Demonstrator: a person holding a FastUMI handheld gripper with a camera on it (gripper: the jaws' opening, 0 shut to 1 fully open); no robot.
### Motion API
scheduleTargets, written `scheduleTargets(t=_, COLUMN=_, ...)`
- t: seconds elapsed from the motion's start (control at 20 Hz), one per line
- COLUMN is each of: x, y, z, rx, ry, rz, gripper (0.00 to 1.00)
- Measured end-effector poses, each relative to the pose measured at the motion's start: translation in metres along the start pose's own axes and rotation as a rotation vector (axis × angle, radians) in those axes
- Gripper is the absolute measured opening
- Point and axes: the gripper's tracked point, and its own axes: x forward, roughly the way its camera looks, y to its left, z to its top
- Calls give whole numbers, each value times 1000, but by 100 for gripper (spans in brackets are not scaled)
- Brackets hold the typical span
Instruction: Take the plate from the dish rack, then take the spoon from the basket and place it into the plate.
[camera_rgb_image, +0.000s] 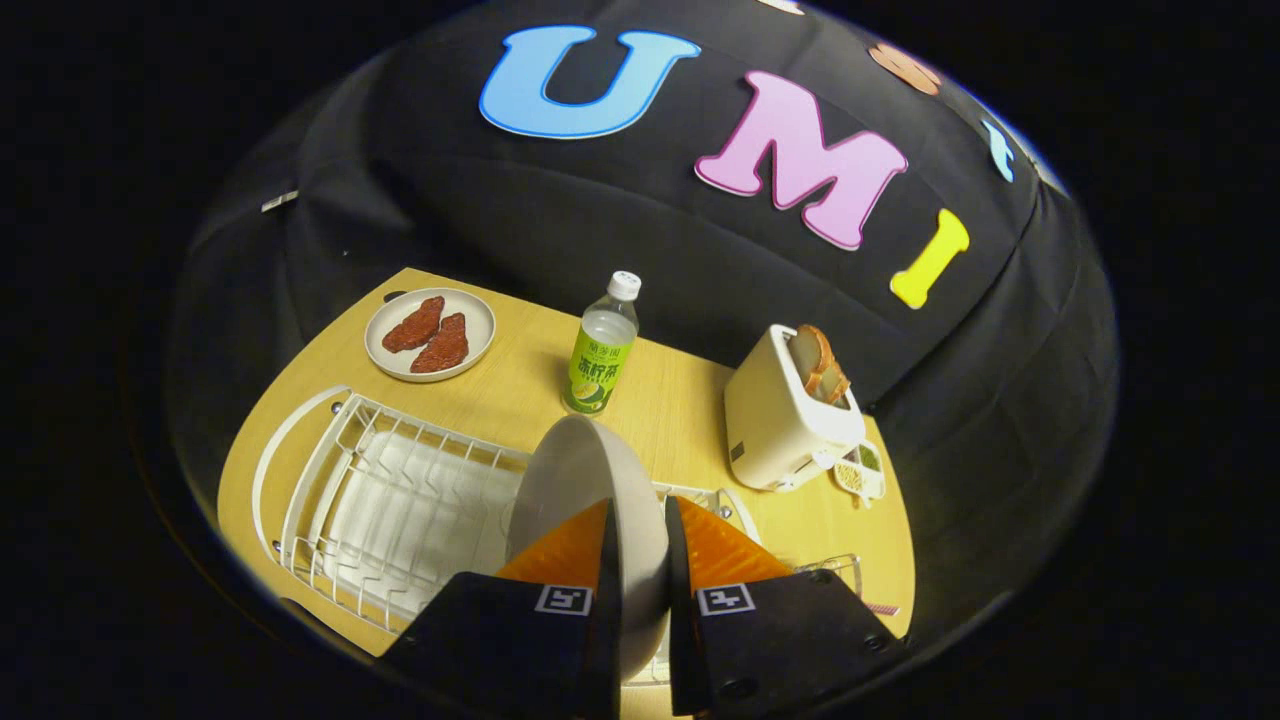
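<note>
1. Tongs (640, 540): both orange fingers clamp the rim of the round off-white plate (590, 480), held on edge.
2. Plate sits above the white wire dish rack (390, 510) at the wooden counter's (680, 400) near edge.
3. Beyond: green-labelled clear bottle (603, 345), cream toaster (785, 420).

The gripper view rides just behind the two orange fingers (690, 545) and looks steeply down from above the near edge of the light wooden table (690, 400), facing its far edge and the booth's black cloth wall (420, 200) beyond.
</note>
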Motion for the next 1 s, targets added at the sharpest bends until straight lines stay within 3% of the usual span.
scheduleTargets(t=0.15, x=-11, y=0, z=18, rx=-62, ry=-52, rz=-20, gripper=23)
scheduleTargets(t=0.35, x=-21, y=-11, z=23, rx=-6, ry=-91, rz=28, gripper=21)
scheduleTargets(t=0.7, x=-50, y=-68, z=12, rx=266, ry=-78, rz=205, gripper=21)
scheduleTargets(t=1.0, x=-92, y=-149, z=-58, rx=472, ry=-22, rz=284, gripper=21)
